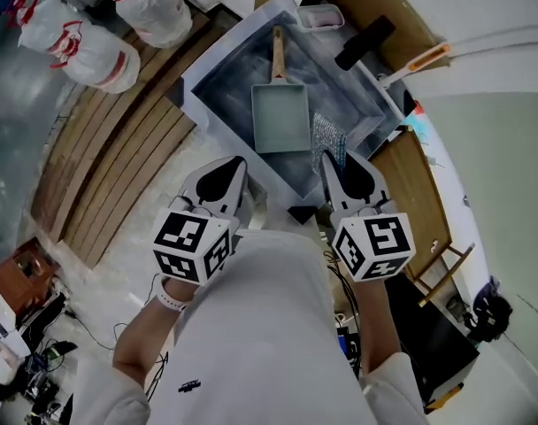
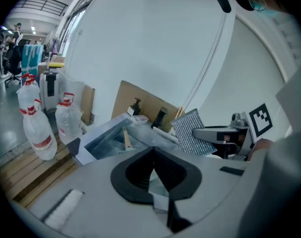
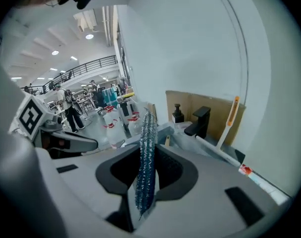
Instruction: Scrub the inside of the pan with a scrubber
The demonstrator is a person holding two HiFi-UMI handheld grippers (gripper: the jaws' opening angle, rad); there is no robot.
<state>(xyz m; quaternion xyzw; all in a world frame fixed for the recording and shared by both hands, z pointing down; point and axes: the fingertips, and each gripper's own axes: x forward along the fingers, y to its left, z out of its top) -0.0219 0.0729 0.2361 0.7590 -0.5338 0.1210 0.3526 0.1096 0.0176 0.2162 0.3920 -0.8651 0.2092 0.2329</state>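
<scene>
The job stood at its opening step: tool in hand, no scrubbing yet. The right gripper (image 1: 333,161) was clamped on a silvery, glittering mesh scrubber sheet (image 1: 327,138). The right gripper view showed that sheet (image 3: 146,155) pinched edge-on between the two jaws, standing upright and reaching out well past their tips. The left gripper (image 1: 237,168) was closed with its jaws pressed together on nothing, as its own view showed, and it hung at the near edge of the steel sink (image 1: 218,67).

The pale grey-green rectangular pan (image 1: 280,118) lay flat, open side up, on the sink floor, about mid-sink. Its long axis ran from the sink's near edge to its far edge. The light wooden handle (image 1: 277,54) pointed away from the person toward the far edge, and the square body lay nearer. The scrubber hovered above the sink beside the pan's near right corner, apparently not touching it.

The next move probably called for lowering the right gripper leftward and tipping the sheet flat against the pan's floor. The empty left gripper would likely need to grip the handle, since a loose pan would skate about under rubbing.
</scene>
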